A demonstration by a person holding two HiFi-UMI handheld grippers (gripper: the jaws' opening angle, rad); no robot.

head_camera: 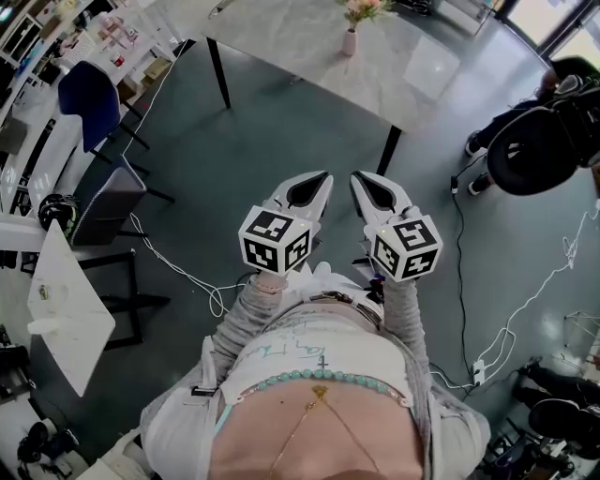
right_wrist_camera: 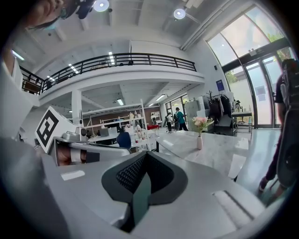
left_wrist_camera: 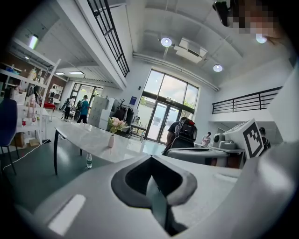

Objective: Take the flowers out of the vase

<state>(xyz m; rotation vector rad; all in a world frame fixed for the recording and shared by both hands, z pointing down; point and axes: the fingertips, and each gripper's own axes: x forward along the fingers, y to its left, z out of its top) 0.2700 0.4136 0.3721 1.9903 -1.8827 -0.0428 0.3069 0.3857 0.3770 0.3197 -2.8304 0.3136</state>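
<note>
Head view: person stands on the floor, well apart from the marble table (head_camera: 281,56) at 12 o'clock; nothing has been reached for yet.
Flowers: small pink bunch (head_camera: 364,9) at 12–1 o'clock, at the top edge of the frame, stems down in the vase.
Vase: small pale pink narrow-neck vase (head_camera: 349,42), upright on the table top, directly below the blooms.
Left gripper: (head_camera: 323,180) jaws pressed together, nothing between them, aimed toward 12 o'clock.
Right gripper: (head_camera: 361,180) jaws pressed together, empty, just beside the left one at its 3 o'clock.
Handling, flowers: likely very light, with soft petals that crush easily and thin bendy stems.
Handling, vase: looks light and top-heavy, probably ceramic and breakable; could slide or tip on the smooth marble.
Grip spot: stems just above the vase neck, not the blooms, with a gentle squeeze.
Second grip: the other gripper on the vase body to steady it, then lift the stems straight up.
Risk: the vase may rise with the stems if they are packed tightly in the neck.
Floor: water bottle (left_wrist_camera: 88,161) stands under the table, at 7 o'clock of the vase in the left gripper view.
</note>
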